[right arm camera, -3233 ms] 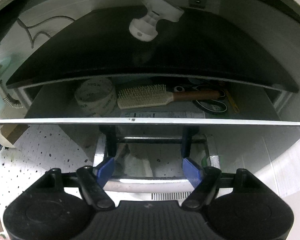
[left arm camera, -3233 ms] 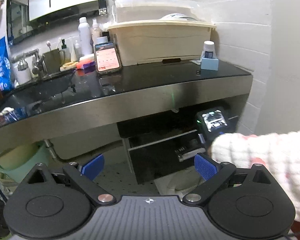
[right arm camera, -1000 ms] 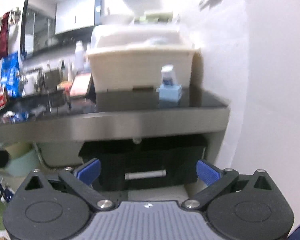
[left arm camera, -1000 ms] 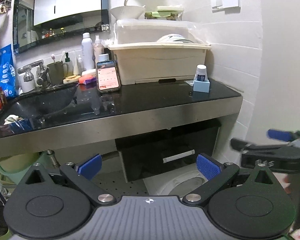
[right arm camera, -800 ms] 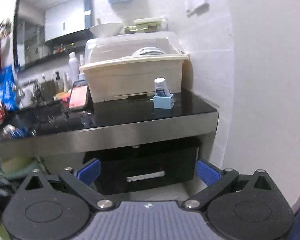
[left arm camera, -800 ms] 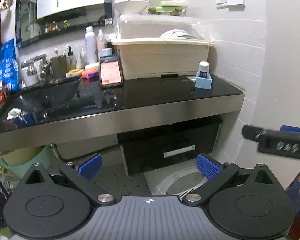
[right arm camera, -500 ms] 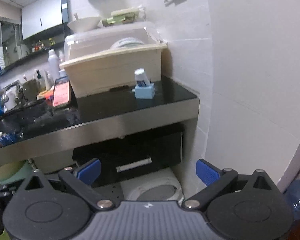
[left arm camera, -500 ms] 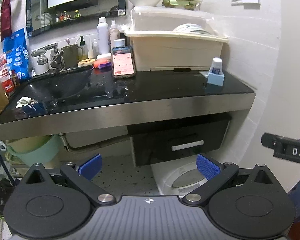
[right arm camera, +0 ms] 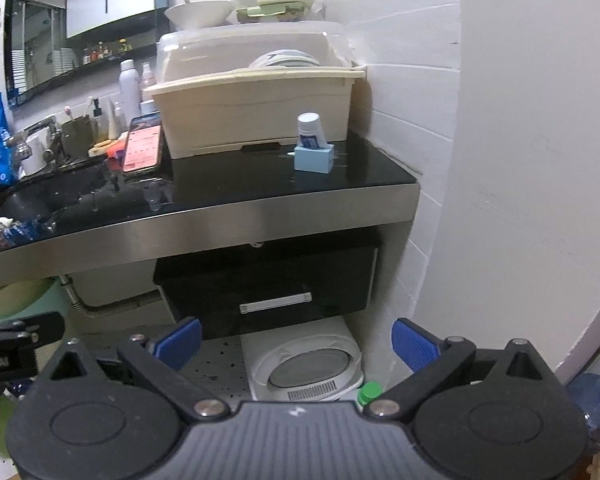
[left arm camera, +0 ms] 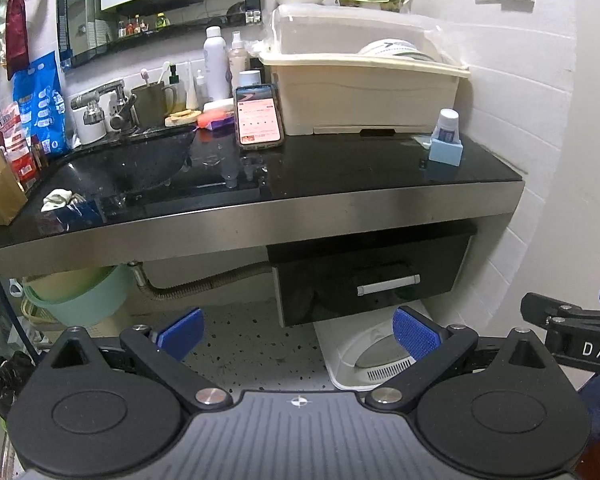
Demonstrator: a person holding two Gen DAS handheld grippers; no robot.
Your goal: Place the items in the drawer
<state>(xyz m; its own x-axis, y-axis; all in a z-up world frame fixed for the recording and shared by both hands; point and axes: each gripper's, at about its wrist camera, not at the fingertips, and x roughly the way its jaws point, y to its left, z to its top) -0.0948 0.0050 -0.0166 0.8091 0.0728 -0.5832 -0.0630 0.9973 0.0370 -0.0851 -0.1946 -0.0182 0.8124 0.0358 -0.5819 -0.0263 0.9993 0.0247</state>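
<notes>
The black drawer (left arm camera: pixel 372 276) with a silver handle (left arm camera: pixel 388 284) hangs shut under the steel-edged counter; it also shows in the right wrist view (right arm camera: pixel 268 284). A white bottle in a blue holder (left arm camera: pixel 446 138) stands on the counter's right end, also in the right wrist view (right arm camera: pixel 314 148). My left gripper (left arm camera: pixel 298 328) is open and empty, well back from the drawer. My right gripper (right arm camera: pixel 296 340) is open and empty too; its body shows at the right edge of the left wrist view (left arm camera: pixel 572 336).
A cream dish rack (left arm camera: pixel 364 92), a phone (left arm camera: pixel 258 116) and bottles stand on the black counter (left arm camera: pixel 340 168), with a sink (left arm camera: pixel 132 164) at the left. A white floor appliance (right arm camera: pixel 304 364) sits below the drawer, a green basin (left arm camera: pixel 76 292) under the sink.
The drawer was open with a brush and tape roll inside and my right gripper on its handle; now it is shut. Both grippers have pulled back and up, away from the counter.
</notes>
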